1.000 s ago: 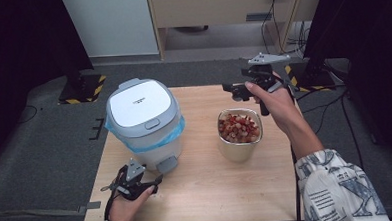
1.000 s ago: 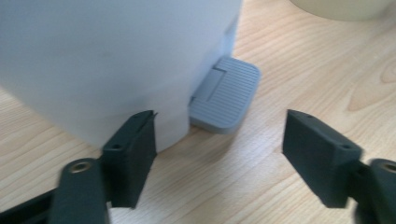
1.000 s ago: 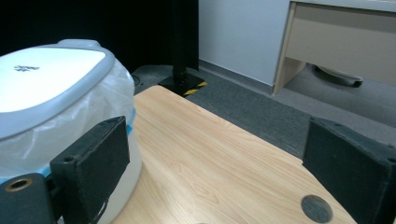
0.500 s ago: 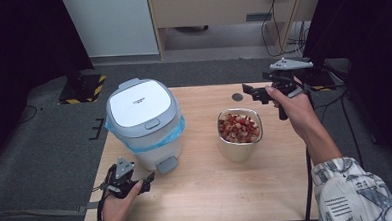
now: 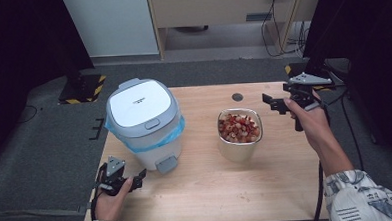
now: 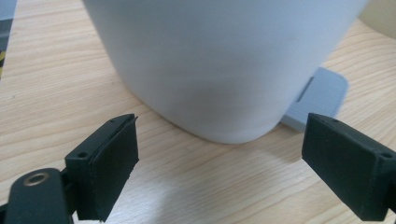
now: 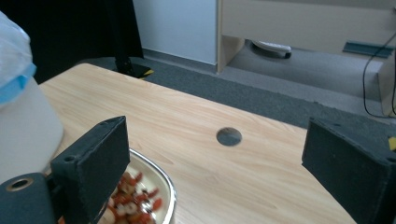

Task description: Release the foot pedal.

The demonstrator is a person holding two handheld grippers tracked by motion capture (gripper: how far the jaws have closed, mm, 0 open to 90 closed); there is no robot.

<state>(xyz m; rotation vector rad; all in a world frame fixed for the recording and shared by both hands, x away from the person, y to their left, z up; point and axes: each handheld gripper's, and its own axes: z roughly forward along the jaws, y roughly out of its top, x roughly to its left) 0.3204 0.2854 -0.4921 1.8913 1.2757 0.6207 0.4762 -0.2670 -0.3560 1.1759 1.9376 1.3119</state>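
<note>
I have a gripper in each hand, and both are empty. My left gripper (image 5: 137, 179) sits low at the near left of the table (image 5: 247, 193), its jaws having just spread wide; they now stand released, with nothing between them, just in front of the foot pedal (image 5: 166, 165) of the small white pedal bin (image 5: 144, 123). My right gripper (image 5: 274, 103) hangs above the far right of the table, jaws parted and holding nothing, near the far right side of the metal bowl (image 5: 239, 134) of red and pale scraps that stands right of the bin. I judge this to be the approach step: the bin's lid is down, so the pedal or lid wants working first, and my right gripper needs to come down onto the bowl's rim and close there. The left gripper view gives what the high view cannot: the bin's curved lower wall (image 6: 224, 70) up close and the grey pedal (image 6: 322, 95) peeking out to its right, clear of my pads. The right gripper view shows the bowl's rim (image 7: 163, 184) low at the left and a dark round hole in the tabletop (image 7: 229, 136) beyond.
</note>
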